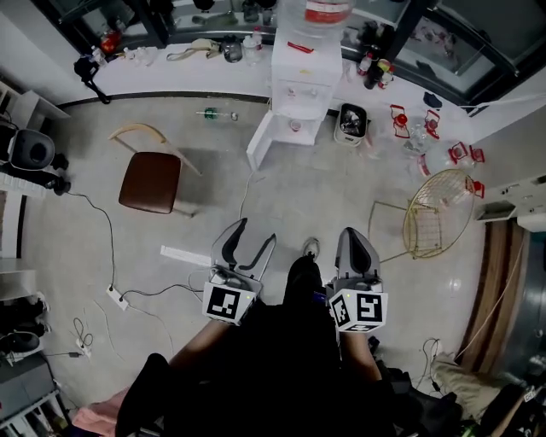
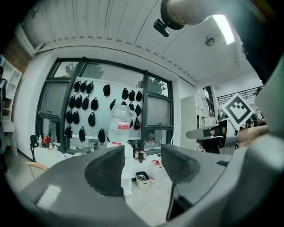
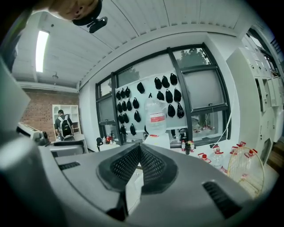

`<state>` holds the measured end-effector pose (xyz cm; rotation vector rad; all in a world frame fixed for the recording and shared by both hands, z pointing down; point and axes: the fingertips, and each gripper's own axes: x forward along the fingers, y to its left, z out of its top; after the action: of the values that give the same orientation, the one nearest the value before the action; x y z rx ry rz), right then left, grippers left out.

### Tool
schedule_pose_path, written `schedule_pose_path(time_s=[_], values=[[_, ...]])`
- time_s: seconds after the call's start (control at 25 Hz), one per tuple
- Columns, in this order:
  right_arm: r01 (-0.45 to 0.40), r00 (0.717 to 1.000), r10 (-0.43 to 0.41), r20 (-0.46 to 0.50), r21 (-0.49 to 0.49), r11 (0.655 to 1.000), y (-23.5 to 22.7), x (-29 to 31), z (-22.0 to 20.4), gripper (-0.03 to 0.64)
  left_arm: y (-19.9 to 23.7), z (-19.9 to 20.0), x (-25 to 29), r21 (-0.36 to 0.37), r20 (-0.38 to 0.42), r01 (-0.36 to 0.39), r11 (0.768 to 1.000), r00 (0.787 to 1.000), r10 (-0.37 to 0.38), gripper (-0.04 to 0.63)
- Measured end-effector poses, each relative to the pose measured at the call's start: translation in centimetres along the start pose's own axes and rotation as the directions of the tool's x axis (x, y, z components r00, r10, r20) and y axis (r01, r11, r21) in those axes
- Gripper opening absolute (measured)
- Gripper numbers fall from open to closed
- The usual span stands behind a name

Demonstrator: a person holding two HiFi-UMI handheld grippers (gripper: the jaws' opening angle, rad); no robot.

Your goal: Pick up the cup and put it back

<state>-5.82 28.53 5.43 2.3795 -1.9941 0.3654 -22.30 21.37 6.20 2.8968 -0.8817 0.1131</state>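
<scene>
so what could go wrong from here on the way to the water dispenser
Tripping: a cable and power strip lie on the floor at the left. The water dispenser has its cabinet door apparently swung open, easy to bump. The right tongs are shut, so they need opening before any grasp.

Top edge cuts off water bottle [image 1: 328, 10]; counter clutter [image 1: 213, 47] too small to identify; dispenser [image 2: 128, 174] part-hidden behind left tongs [image 2: 142, 165].

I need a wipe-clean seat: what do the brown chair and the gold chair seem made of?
Brown chair: seat probably leather or vinyl, smooth and evenly brown; pale curved backrest looks wooden. Gold chair: thin metal wire, a see-through lattice.
</scene>
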Motion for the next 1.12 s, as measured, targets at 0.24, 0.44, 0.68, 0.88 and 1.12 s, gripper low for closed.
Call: schedule_pose_path(time_s=[0.24,0.44,0.68,0.88,1.12], values=[[-0.093,0.995,0.093,-0.027,-0.012,0.996,-7.1,6.9,2.0,-0.005,-1.4,1.9,9.1,-0.009,0.024,-0.082,0.997,0.996,0.082,0.242],[-0.156,0.987,0.155,-0.045,-0.03,0.987,-12.0,11.8,3.3,-0.006,-2.1,2.1,14.2,-0.013,0.017,-0.152,0.988,0.988,0.152,0.244],[-0.192,0.98,0.191,-0.055,-0.02,0.981,-14.8,16.7,3.7,-0.005,-1.0,1.1,18.2,-0.012,-0.025,-0.206,0.979,0.978,0.205,0.244],[-0.19,0.979,0.187,-0.076,-0.023,0.982,-15.5,20.9,3.6,-0.005,1.6,0.4,21.9,-0.025,-0.035,-0.208,0.978,0.978,0.207,0.244],[-0.163,0.983,0.159,-0.095,-0.041,0.986,-16.1,27.3,4.1,-0.006,6.2,0.1,28.3,-0.048,-0.022,-0.173,0.984,0.985,0.172,0.244]])
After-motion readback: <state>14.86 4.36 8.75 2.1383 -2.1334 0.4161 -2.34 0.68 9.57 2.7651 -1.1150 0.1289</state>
